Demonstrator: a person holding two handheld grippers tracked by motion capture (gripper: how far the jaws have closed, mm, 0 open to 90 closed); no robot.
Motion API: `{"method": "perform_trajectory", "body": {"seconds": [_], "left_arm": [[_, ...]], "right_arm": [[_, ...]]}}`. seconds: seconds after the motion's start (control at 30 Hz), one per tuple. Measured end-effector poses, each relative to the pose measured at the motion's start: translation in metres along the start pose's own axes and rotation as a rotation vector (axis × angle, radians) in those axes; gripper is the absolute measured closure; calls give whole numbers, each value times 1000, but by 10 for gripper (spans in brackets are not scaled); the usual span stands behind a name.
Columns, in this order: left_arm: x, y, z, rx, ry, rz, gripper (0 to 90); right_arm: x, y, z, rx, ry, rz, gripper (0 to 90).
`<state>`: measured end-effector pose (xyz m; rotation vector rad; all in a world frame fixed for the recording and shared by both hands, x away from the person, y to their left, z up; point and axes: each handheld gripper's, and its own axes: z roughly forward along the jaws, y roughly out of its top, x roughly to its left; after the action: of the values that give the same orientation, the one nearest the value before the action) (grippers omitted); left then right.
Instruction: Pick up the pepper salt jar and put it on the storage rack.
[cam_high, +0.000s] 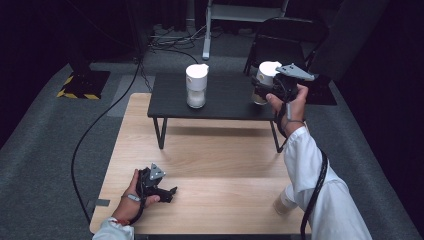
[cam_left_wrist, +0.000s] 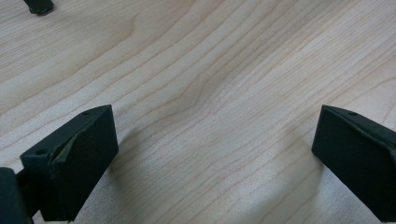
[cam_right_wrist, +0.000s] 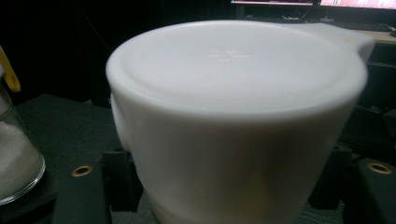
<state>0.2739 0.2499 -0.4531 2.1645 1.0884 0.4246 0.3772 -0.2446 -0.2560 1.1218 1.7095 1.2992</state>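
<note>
White-lidded jar (cam_high: 265, 80) sits clamped in the right gripper (cam_high: 270, 89), at the black shelf's (cam_high: 225, 100) three-o'clock end; in the right gripper view its lid (cam_right_wrist: 238, 70) looms between the jaws. A second jar (cam_high: 196, 85) stands at nine o'clock of it, well apart; the left gripper (cam_high: 167, 192), jaws apart and holding nothing, rests on the wooden table (cam_high: 200, 160) at seven o'clock.

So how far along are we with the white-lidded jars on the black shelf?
Done: one jar stands on the black shelf. In hand: the right claw grips a second jar at the shelf's right end. Left: setting it down and letting go. The left claw rests open on the wooden table.
</note>
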Motion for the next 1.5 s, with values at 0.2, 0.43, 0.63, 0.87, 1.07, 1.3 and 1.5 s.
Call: {"method": "perform_trajectory", "body": {"seconds": [0.2, 0.43, 0.63, 0.87, 1.07, 1.3, 1.5], "left_arm": [[0, 0, 0, 0, 0, 0, 0], [0, 0, 0, 0, 0, 0, 0], [0, 0, 0, -2, 0, -1, 0], [0, 0, 0, -1, 0, -1, 0], [0, 0, 0, -1, 1, 2, 1], [0, 0, 0, -1, 0, 0, 0], [0, 0, 0, -1, 0, 0, 0]], "right_arm": [[1, -3, 7, 13, -5, -1, 294], [3, -5, 10, 25, -2, -9, 293], [5, -9, 14, 37, 7, -14, 293], [5, -12, 16, 36, 19, -17, 293], [2, -12, 16, 37, 24, 1, 292], [-1, -12, 16, 44, 19, 4, 288], [-2, -9, 18, 60, 27, -12, 253]]}}
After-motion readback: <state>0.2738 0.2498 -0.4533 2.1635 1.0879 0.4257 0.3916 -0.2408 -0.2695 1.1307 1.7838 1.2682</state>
